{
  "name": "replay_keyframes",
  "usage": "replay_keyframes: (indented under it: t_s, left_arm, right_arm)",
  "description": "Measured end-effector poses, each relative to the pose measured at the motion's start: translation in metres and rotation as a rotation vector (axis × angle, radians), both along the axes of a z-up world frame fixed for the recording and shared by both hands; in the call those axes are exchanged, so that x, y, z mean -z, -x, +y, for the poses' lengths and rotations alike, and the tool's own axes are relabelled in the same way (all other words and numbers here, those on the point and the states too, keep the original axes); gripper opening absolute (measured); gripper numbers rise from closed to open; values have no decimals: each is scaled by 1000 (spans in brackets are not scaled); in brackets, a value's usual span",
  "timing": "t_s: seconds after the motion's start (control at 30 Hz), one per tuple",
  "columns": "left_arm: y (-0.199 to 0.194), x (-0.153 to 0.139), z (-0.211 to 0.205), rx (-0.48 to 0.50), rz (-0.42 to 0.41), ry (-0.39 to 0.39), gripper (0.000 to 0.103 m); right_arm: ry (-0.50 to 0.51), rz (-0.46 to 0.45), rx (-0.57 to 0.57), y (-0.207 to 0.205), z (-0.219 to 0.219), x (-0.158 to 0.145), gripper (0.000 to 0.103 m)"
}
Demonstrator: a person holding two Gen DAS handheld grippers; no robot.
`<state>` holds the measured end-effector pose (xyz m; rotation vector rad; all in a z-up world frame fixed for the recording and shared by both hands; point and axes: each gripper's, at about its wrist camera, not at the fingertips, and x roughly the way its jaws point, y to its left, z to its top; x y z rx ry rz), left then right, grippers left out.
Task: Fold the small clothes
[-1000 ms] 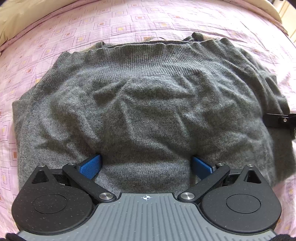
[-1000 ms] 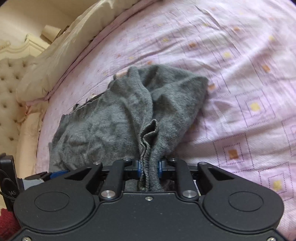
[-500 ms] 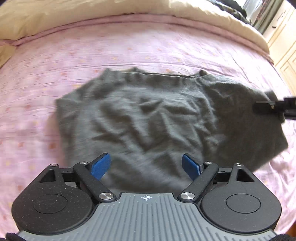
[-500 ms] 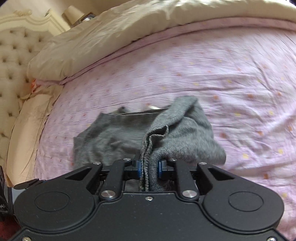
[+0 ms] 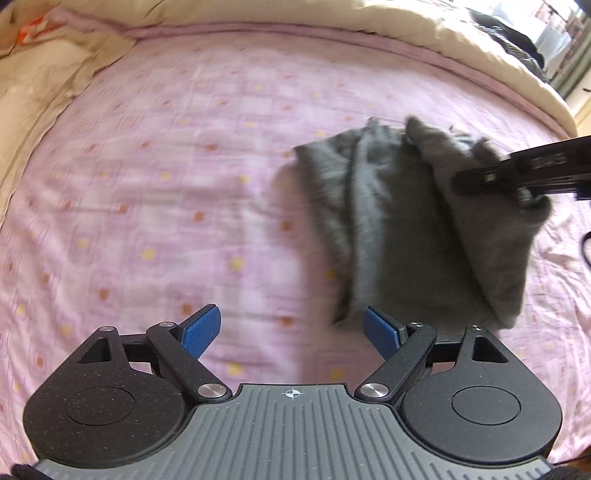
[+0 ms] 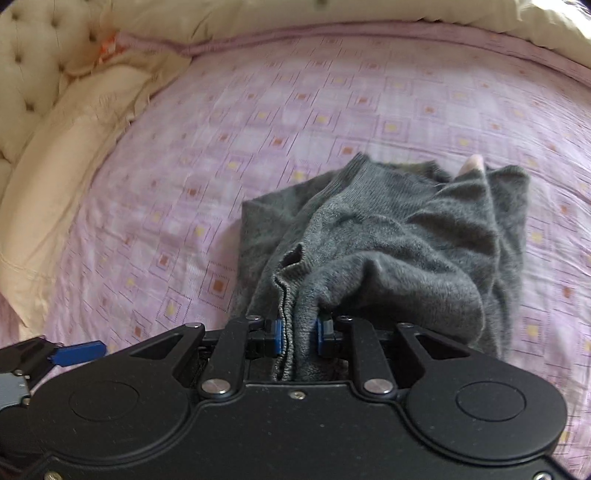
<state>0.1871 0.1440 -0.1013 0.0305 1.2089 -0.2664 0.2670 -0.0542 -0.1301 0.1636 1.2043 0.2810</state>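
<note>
A grey knitted sweater (image 6: 388, 236) hangs bunched from my right gripper (image 6: 297, 334), which is shut on its ribbed edge and holds it up over the pink patterned bed sheet (image 6: 258, 122). In the left wrist view the sweater (image 5: 399, 229) hangs at the right, and the right gripper's black body (image 5: 524, 171) reaches in from the right edge onto it. My left gripper (image 5: 291, 328) is open and empty, above the sheet (image 5: 147, 192), just left of the sweater's lower corner. A blue fingertip (image 6: 79, 352) of the left gripper shows at the right wrist view's lower left.
Cream pillows (image 6: 70, 147) and a tufted headboard (image 6: 33, 59) lie along the left. A cream duvet (image 5: 369, 22) borders the far side of the bed. Dark clothes (image 5: 517, 40) lie at the far right.
The right gripper has lifted the sweater off the bed, so it now hangs bunched instead of lying spread. My left gripper has drawn back and to the left, off the sweater, still open.
</note>
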Motion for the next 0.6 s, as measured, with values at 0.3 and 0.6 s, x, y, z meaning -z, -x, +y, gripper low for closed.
replay_keyframes:
  t_s: [0.3, 0.6]
  left_arm:
    - [2, 8, 27, -15, 32, 4, 84]
    - [-8, 0, 19, 28, 15, 26, 84]
  right_arm:
    - [-174, -97, -71, 11, 12, -16, 58]
    - [-164, -195, 127, 43, -49, -39, 59]
